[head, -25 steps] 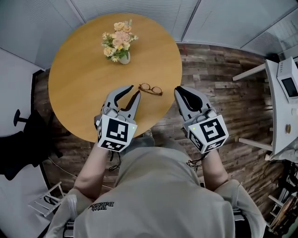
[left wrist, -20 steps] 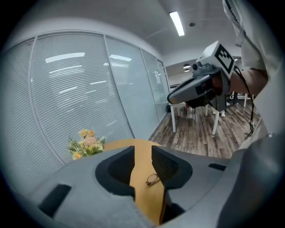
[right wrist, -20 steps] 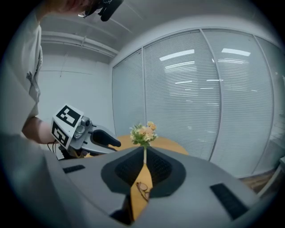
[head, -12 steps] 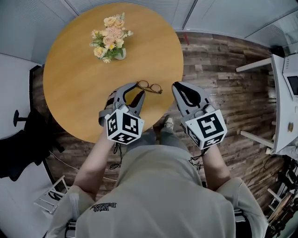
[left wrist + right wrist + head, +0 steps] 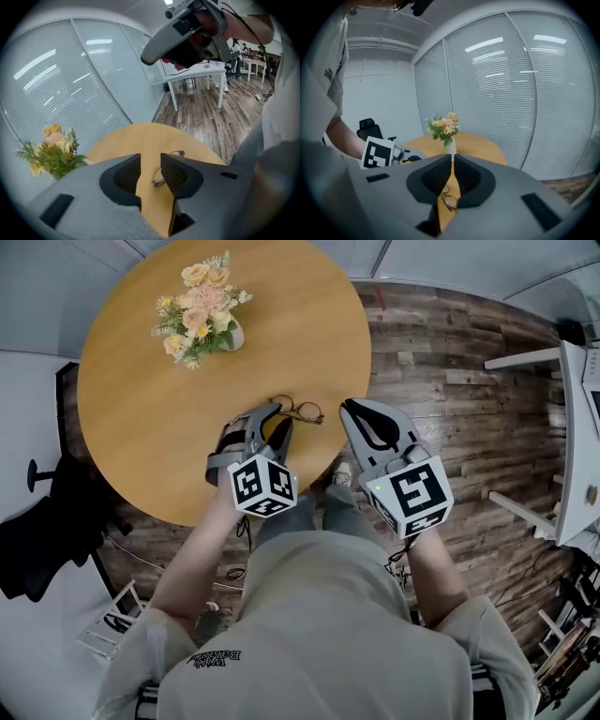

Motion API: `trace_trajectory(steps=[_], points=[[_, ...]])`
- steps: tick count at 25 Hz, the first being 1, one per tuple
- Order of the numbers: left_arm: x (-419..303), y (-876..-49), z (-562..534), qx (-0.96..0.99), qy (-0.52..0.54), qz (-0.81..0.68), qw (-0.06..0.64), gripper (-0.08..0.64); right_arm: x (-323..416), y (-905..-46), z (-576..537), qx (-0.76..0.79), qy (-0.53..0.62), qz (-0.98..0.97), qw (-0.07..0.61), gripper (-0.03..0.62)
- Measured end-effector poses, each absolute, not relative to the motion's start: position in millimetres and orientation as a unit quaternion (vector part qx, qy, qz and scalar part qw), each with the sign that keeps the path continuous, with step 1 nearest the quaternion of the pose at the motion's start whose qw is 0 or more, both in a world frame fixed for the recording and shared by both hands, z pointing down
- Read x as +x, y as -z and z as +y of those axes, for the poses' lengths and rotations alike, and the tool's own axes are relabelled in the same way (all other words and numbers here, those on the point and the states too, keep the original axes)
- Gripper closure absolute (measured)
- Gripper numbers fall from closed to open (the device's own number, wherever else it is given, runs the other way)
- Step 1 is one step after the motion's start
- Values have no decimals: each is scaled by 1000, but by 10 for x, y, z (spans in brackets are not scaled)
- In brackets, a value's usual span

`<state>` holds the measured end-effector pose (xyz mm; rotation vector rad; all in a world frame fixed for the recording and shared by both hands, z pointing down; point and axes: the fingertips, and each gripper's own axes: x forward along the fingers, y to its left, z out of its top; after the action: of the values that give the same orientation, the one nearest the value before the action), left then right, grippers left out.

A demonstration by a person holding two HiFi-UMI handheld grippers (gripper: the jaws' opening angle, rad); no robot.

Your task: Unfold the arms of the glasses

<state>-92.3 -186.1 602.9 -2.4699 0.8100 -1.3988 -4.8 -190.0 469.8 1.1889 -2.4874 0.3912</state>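
Note:
The thin-framed glasses (image 5: 300, 411) lie folded near the front edge of the round wooden table (image 5: 141, 399). My left gripper (image 5: 278, 417) is open just left of them, its tips close to the frame, nothing between the pads. In the left gripper view the glasses (image 5: 158, 178) show through the gap of the left gripper (image 5: 150, 159). My right gripper (image 5: 348, 408) hangs just right of the glasses, over the table's edge, its jaws shut and empty. In the right gripper view the glasses (image 5: 449, 201) lie below the right gripper (image 5: 453, 158).
A vase of pale flowers (image 5: 199, 308) stands at the table's far left. A white table (image 5: 570, 418) stands at the right over the wooden floor (image 5: 441, 381). A black chair (image 5: 42, 540) is at the left. The person's body fills the lower frame.
Both grippers have sunk toward the table. The left one rolled, opened its jaws wider and came up beside the glasses. The right one drew nearer the glasses' other side.

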Motion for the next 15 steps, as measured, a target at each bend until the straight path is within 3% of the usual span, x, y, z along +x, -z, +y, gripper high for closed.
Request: trace_trajectory(steps=[7,15], points=[[-964,-6497,-1865,-814,516,251,89,424,-53,-4949,-1914,403,-154,-883,186,554],[-998,-6909,-1933,-789,557,226,129,424,-178,-5201,-1915,380,-174,-888,191,554]])
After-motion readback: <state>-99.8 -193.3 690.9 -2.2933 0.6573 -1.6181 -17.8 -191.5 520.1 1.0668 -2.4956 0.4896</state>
